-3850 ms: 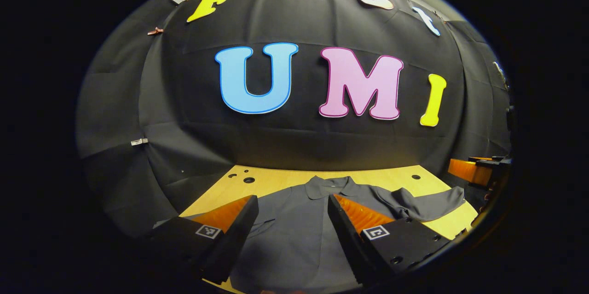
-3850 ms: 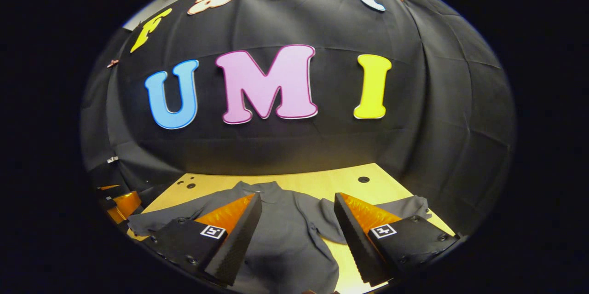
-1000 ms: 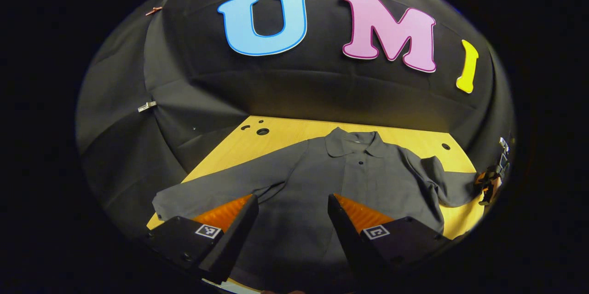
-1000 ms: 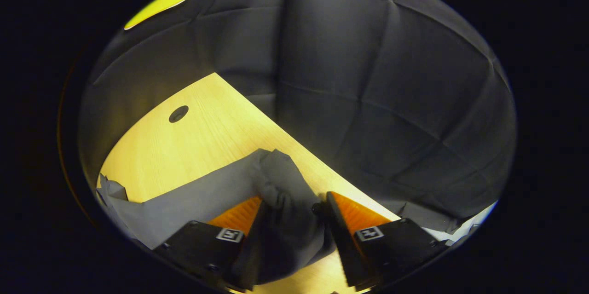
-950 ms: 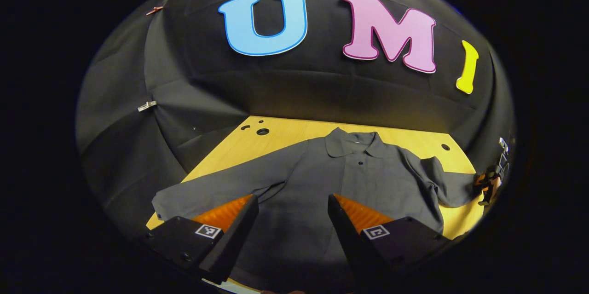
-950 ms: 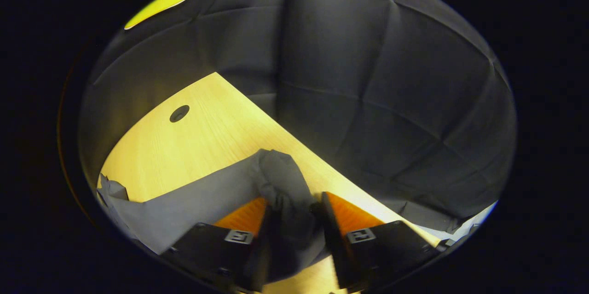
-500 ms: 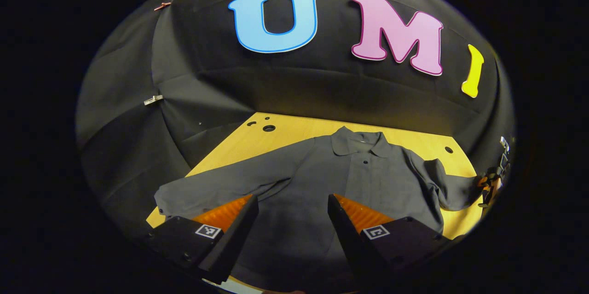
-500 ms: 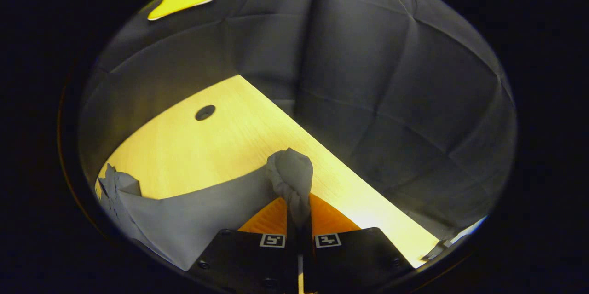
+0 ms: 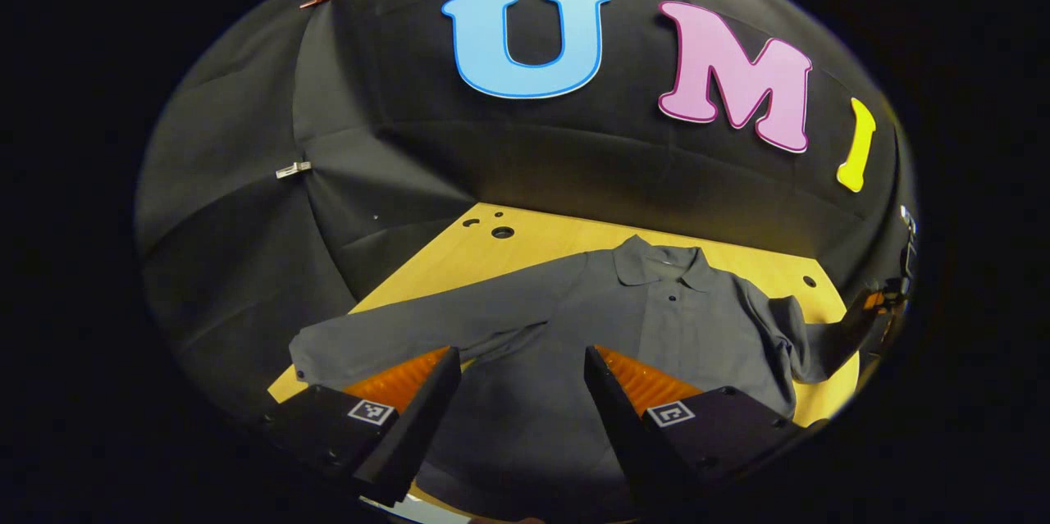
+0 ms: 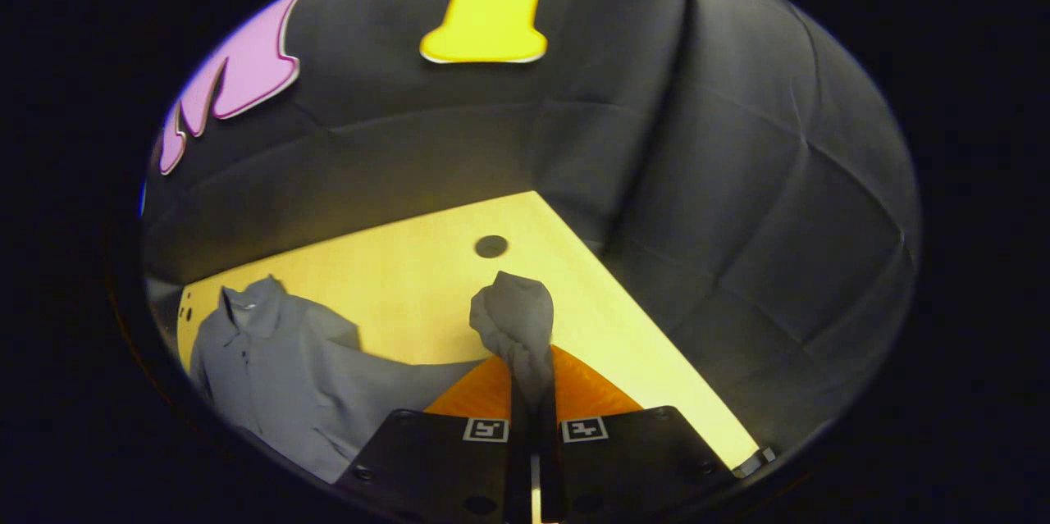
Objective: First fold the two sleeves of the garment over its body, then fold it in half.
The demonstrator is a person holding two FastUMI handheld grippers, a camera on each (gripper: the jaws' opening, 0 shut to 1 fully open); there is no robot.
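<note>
A dark grey collared shirt [image 9: 656, 319] lies face up on the wooden table [image 9: 550, 241], collar [image 9: 661, 263] toward the wall. One sleeve [image 9: 385, 331] stretches flat to the left. My left gripper [image 9: 521, 356] hangs open above the shirt's lower body, nothing between its fingers. At the far right edge of the left gripper view, the right gripper [image 9: 882, 301] holds the other sleeve's end raised. In the right gripper view, my right gripper [image 10: 531, 380] is shut on the sleeve cuff [image 10: 513, 312], which bunches up above the fingertips; the shirt's body [image 10: 262, 368] lies to the left.
The table [image 10: 394, 278] has a round hole [image 10: 490, 246] near its far right corner and several small holes [image 9: 492, 227] at the far left. Black cloth walls close the table in behind and on both sides. Bare wood lies between collar and wall.
My right gripper closed fully on the sleeve cuff, lifted it off the table and swung toward the shirt's body. My left gripper stayed open, drifting slightly left over the shirt.
</note>
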